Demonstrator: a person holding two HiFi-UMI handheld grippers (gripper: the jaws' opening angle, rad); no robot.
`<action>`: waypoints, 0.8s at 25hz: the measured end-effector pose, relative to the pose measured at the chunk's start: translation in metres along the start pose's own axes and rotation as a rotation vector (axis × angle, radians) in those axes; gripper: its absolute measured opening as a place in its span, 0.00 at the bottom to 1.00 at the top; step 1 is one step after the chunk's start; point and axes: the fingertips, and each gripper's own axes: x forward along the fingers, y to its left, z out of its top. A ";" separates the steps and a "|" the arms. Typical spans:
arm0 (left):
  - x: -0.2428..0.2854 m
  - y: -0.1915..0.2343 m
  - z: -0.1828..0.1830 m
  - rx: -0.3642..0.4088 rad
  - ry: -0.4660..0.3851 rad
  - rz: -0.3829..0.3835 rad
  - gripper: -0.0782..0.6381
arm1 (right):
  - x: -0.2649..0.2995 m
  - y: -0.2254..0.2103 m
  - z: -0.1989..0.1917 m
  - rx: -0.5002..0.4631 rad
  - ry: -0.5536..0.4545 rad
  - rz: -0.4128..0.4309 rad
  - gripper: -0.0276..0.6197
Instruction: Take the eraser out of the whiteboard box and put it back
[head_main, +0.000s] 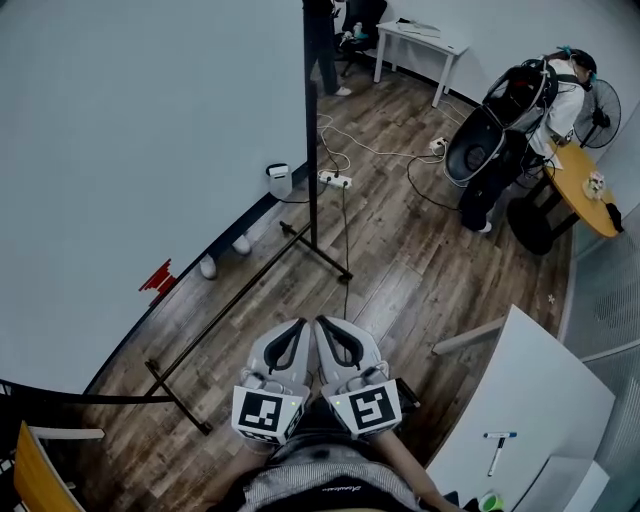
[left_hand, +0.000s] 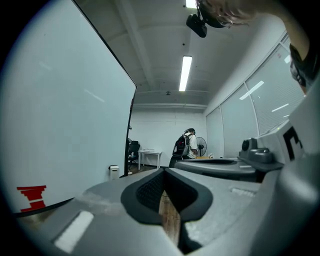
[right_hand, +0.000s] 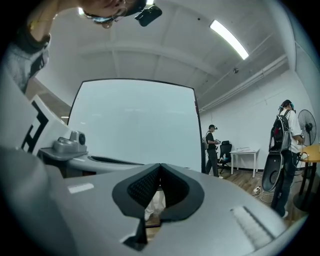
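1. Left tool (head_main: 299, 325) and right tool (head_main: 323, 323) sit side by side, level, each with jaws together and empty, likely a ready pose.
2. The box (head_main: 279, 181) hangs on the whiteboard (head_main: 150, 130), well apart. The eraser is unseen, presumably inside.

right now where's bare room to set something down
The white table is bare beyond the marker. Open wooden floor lies between the whiteboard stand's foot and that table. Cables and a power strip crowd the floor behind the stand.
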 end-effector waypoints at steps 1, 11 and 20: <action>0.002 -0.001 -0.002 0.004 0.006 0.006 0.11 | -0.001 -0.002 -0.001 0.000 -0.002 0.004 0.05; 0.041 0.007 -0.011 -0.023 0.040 0.017 0.11 | 0.016 -0.038 -0.004 0.022 0.017 0.006 0.05; 0.120 0.040 0.004 -0.023 0.020 -0.033 0.11 | 0.075 -0.093 0.001 0.019 0.025 -0.017 0.05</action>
